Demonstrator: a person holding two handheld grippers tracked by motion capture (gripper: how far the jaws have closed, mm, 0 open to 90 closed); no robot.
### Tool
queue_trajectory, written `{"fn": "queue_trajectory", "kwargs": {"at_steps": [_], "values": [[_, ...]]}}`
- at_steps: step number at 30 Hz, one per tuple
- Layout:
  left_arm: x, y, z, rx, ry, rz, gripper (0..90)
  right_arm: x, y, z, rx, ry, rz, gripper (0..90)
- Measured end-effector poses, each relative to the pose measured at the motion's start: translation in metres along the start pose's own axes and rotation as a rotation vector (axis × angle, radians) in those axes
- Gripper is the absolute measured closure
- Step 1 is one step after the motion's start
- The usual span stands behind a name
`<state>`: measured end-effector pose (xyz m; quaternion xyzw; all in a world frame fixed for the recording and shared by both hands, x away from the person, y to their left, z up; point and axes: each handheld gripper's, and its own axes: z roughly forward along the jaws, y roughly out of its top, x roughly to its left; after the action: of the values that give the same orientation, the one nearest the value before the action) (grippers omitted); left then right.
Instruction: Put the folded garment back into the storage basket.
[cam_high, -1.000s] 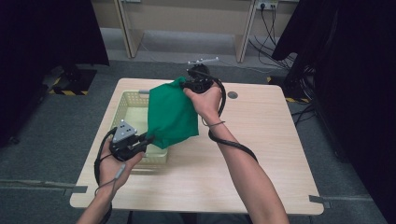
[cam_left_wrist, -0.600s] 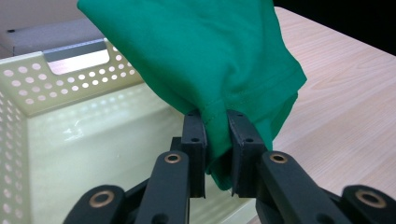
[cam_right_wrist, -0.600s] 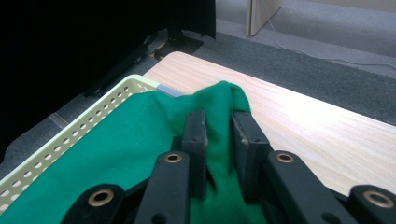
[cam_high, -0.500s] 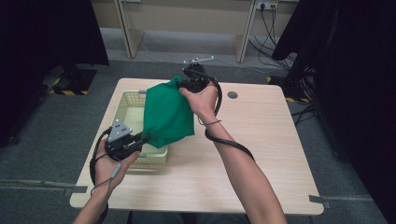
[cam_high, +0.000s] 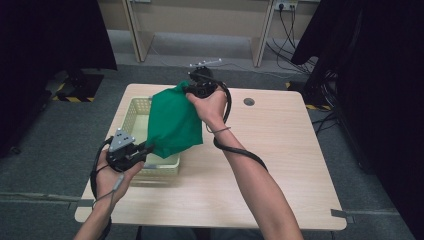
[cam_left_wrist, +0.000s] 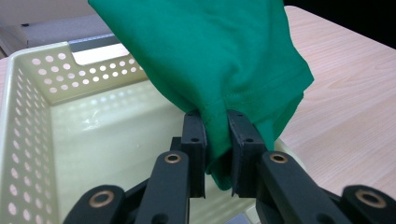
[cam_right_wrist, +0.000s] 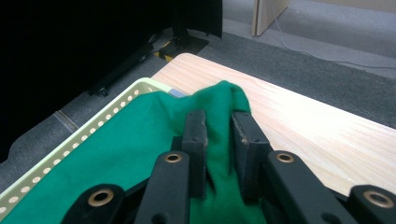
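A green cloth (cam_high: 172, 122) hangs stretched between my two grippers above a pale yellow perforated basket (cam_high: 131, 112). My left gripper (cam_high: 146, 148) is shut on the cloth's near lower corner, at the basket's front rim. In the left gripper view the jaws pinch a hemmed fold of the green cloth (cam_left_wrist: 219, 70), with the basket (cam_left_wrist: 56, 135) below. My right gripper (cam_high: 189, 89) is shut on the cloth's far upper corner, over the table's back edge. In the right gripper view a bunch of green cloth (cam_right_wrist: 154, 154) sits between the jaws, beside the basket's rim (cam_right_wrist: 88, 128).
The basket stands on the left half of a light wooden table (cam_high: 280, 165). A round cable hole (cam_high: 248, 102) lies in the tabletop at the back. Grey floor surrounds the table; black curtains hang at both sides. A cable trails from each gripper along the forearm.
The left gripper has drifted slightly left and toward the front with its corner of the cloth, which now hangs a little more stretched. The right gripper has stayed almost still.
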<state>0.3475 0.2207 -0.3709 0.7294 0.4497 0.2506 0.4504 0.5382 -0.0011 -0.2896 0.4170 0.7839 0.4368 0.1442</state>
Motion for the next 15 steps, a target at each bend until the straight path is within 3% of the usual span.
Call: {"fn": "queue_trajectory", "kwargs": {"at_steps": [15], "values": [[0.011, -0.004, -0.005, 0.003, 0.021, -0.02, 78.7, 0.008, 0.001, 0.008, 0.008, 0.007, -0.003, 77.4]]}}
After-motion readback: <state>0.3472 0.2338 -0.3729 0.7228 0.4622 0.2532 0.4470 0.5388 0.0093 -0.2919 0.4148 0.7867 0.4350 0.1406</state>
